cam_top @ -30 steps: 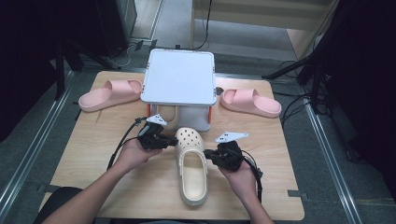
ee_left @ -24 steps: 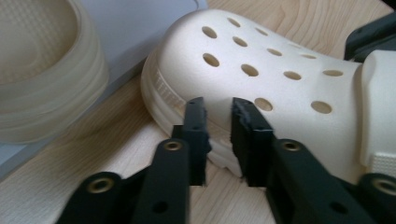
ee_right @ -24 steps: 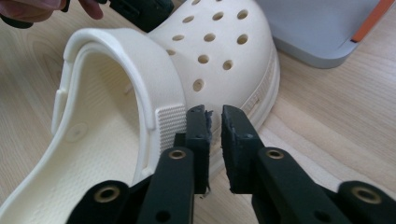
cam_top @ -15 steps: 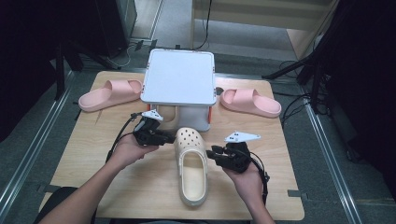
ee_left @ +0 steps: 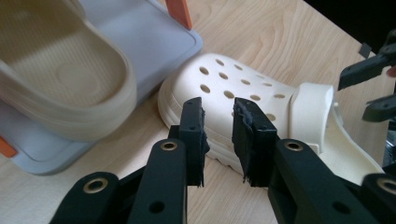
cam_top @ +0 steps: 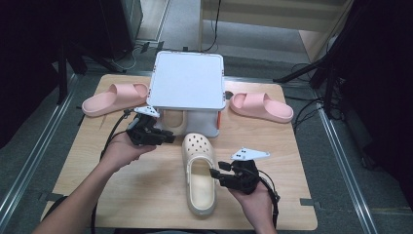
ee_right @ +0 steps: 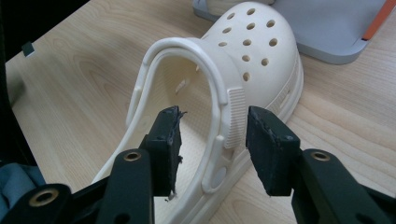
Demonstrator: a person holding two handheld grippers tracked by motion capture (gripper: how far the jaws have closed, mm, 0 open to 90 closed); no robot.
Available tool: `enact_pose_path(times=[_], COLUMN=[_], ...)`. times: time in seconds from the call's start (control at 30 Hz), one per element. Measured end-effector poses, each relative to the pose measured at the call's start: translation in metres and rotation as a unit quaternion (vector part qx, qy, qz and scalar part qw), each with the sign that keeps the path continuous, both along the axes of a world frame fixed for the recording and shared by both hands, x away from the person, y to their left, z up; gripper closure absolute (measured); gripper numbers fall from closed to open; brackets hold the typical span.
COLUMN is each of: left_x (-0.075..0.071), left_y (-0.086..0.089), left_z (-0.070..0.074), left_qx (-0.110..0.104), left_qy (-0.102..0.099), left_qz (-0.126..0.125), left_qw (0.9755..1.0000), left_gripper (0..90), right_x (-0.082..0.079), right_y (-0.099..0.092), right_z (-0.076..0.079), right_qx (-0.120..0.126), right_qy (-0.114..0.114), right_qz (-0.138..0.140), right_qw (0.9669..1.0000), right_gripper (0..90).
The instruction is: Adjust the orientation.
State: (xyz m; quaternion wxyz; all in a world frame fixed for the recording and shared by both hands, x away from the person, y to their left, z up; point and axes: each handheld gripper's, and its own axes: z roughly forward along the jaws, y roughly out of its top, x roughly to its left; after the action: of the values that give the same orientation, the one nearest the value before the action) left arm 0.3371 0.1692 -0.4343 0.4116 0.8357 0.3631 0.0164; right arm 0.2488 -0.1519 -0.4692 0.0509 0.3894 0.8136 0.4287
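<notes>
A cream clog point(cam_top: 199, 175) lies on the wooden table point(cam_top: 146, 195), toe toward the rack. My left gripper point(cam_top: 168, 138) hovers just left of its toe. In the left gripper view the clog's holed toe point(ee_left: 243, 88) sits beyond my left gripper point(ee_left: 218, 126); the jaws have just been closing, still stand slightly apart, and nothing is between them. My right gripper point(cam_top: 215, 175) is at the clog's right side. In the right gripper view the clog's side wall and strap hinge point(ee_right: 229, 116) stand between the jaws of my right gripper point(ee_right: 215, 140), which have just been opening; neither pad touches.
A white-topped shoe rack point(cam_top: 187, 80) stands behind the clog, with a second cream clog point(cam_top: 173, 119) on its lower shelf. One pink slide point(cam_top: 114, 97) lies at the far left, another point(cam_top: 260, 106) at the far right. Table edges run close on both sides.
The right gripper's jaws have opened off the clog's side and the hand has drawn back slightly. The left gripper has lifted and pulled away from the toe toward the left.
</notes>
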Motion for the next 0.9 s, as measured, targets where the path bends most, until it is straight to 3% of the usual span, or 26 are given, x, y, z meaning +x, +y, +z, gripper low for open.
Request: enact_pose_path(times=[0.1, 0.3, 0.47, 0.63, 0.7, 0.83, 0.9], left_x=[0.004, 0.016, 0.032, 0.046, 0.05, 0.058, 0.063], left_y=[0.004, 0.011, 0.015, 0.021, 0.024, 0.03, 0.032], left_z=[0.01, 0.034, 0.051, 0.068, 0.071, 0.069, 0.066], left_qx=[0.006, -0.009, -0.024, -0.01, 0.0, -0.001, 0.013], left_qy=[-0.008, -0.019, -0.013, -0.019, -0.022, -0.02, -0.019], left_qz=[-0.002, 0.002, 0.009, 0.025, 0.032, 0.046, 0.054], left_qw=[0.9999, 0.9998, 0.9996, 0.9995, 0.9992, 0.9988, 0.9983], left_gripper=[76.4, 79.8, 80.4, 81.7, 81.9, 82.3, 82.4], right_x=[-0.001, 0.001, 0.005, 0.009, 0.011, 0.014, 0.015], right_y=[0.001, 0.004, 0.009, 0.014, 0.015, 0.018, 0.02], right_z=[-0.004, -0.008, -0.015, -0.022, -0.024, -0.029, -0.031], right_qx=[-0.005, -0.011, -0.022, -0.032, -0.036, -0.048, -0.048], right_qy=[0.003, 0.007, 0.017, 0.021, 0.022, 0.025, 0.024], right_qz=[-0.006, -0.009, -0.01, -0.013, -0.016, -0.022, -0.021], right_qw=[1.0, 0.9999, 0.9996, 0.9992, 0.999, 0.9983, 0.9983], right_gripper=[52.1, 50.5, 46.3, 46.5, 46.6, 48.0, 48.9])
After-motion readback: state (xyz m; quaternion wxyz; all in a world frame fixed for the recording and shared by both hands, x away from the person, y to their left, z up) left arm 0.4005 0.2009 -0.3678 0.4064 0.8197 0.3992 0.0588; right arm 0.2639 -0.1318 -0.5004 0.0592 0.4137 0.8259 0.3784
